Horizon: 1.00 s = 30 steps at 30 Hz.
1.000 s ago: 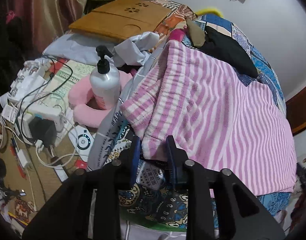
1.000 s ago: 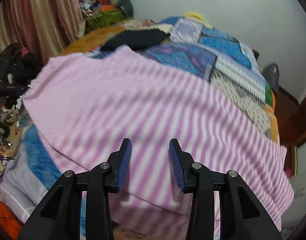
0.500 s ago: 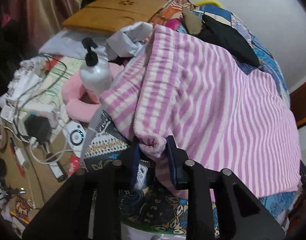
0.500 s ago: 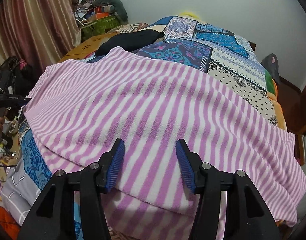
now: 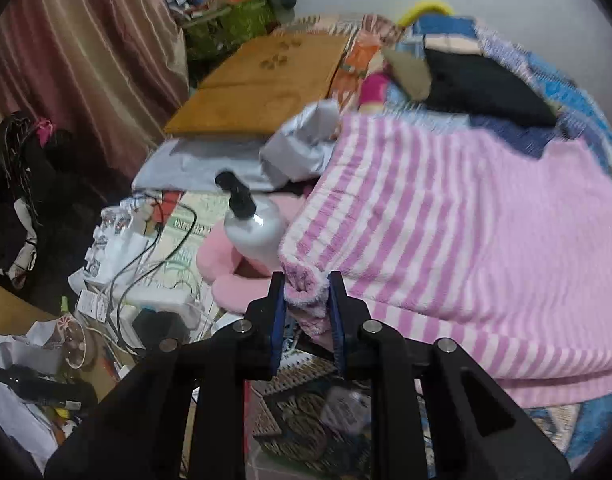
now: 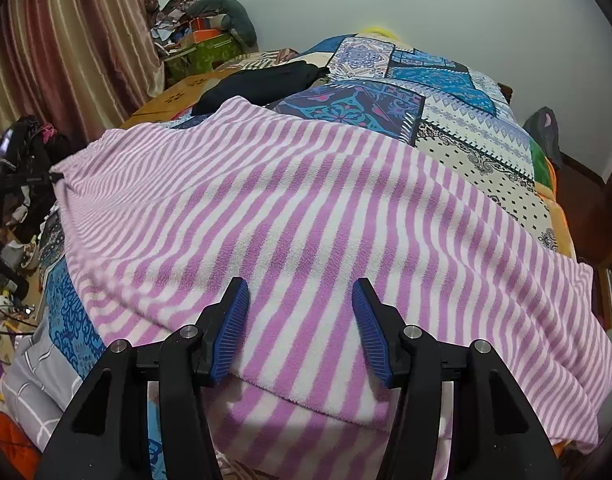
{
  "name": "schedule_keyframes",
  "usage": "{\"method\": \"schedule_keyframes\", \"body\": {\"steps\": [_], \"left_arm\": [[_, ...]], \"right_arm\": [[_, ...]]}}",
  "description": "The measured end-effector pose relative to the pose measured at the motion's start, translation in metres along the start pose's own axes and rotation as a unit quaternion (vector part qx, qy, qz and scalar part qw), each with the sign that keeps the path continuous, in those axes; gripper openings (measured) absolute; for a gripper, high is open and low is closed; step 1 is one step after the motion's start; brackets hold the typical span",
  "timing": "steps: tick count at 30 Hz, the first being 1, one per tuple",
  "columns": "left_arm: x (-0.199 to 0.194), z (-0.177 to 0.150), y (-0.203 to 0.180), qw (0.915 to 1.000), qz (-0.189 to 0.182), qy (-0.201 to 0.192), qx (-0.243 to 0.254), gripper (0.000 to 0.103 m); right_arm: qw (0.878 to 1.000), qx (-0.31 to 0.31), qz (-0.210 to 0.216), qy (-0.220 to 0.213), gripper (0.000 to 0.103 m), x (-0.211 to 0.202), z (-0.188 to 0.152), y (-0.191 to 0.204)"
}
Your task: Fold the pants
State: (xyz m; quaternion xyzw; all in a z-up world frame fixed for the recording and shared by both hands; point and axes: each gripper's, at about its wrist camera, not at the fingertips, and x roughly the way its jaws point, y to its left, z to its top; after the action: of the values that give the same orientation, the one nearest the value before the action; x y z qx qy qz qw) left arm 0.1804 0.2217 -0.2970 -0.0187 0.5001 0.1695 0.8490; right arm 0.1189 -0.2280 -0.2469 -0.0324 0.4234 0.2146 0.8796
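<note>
On the patchwork quilt [image 6: 458,128], pink-striped fleece pants [image 6: 306,216] lie spread flat. Left gripper [image 5: 306,300] pinches a bunched corner of the pants at the bed's edge, jaws closing on it. Right gripper [image 6: 301,320] hovers over the pants' near edge, jaws wide, nothing gripped. Pump bottle [image 5: 253,228] just beside the pinched corner.

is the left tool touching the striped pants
Touching. The left wrist view shows the left tool closing on a bunched corner of the striped pants, fabric filling the space between both pads.
</note>
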Motion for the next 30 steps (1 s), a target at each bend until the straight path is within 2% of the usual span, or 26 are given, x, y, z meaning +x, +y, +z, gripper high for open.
{"method": "schedule_keyframes", "body": {"steps": [3,6,11,15,18,21,23,27,30], "left_arm": [[0.014,-0.005,0.001,0.9999,0.000,0.015,-0.002,0.024],[0.002,-0.010,0.002,0.9999,0.015,0.006,-0.003,0.032],[-0.029,-0.011,0.007,0.9994,0.034,-0.006,-0.010,0.033],[-0.057,-0.001,-0.008,0.9996,0.008,-0.027,-0.007,0.035],[-0.075,0.011,-0.035,0.9988,-0.020,-0.043,0.007,0.040],[-0.090,0.021,-0.078,0.9967,-0.046,-0.059,0.031,0.046],[-0.095,0.026,-0.104,0.9951,-0.061,-0.064,0.044,0.053],[-0.101,0.034,-0.168,0.9906,-0.100,-0.061,0.070,0.058],[-0.099,0.039,-0.217,0.9865,-0.124,-0.050,0.094,0.059]], "right_arm": [[1.000,0.007,-0.006,0.001,0.052,-0.006,-0.003,-0.003],[0.999,0.024,-0.022,0.004,0.055,-0.016,-0.010,-0.015],[0.995,0.056,-0.079,0.001,0.056,-0.048,-0.026,-0.044],[0.987,0.096,-0.126,-0.003,0.056,-0.080,-0.051,-0.077],[0.979,0.132,-0.155,-0.007,0.056,-0.102,-0.071,-0.103],[0.969,0.164,-0.182,-0.010,0.056,-0.119,-0.089,-0.128],[0.964,0.182,-0.196,-0.011,0.056,-0.128,-0.101,-0.143],[0.953,0.218,-0.212,-0.015,0.056,-0.142,-0.122,-0.176],[0.949,0.232,-0.213,-0.024,0.056,-0.144,-0.121,-0.197]]}}
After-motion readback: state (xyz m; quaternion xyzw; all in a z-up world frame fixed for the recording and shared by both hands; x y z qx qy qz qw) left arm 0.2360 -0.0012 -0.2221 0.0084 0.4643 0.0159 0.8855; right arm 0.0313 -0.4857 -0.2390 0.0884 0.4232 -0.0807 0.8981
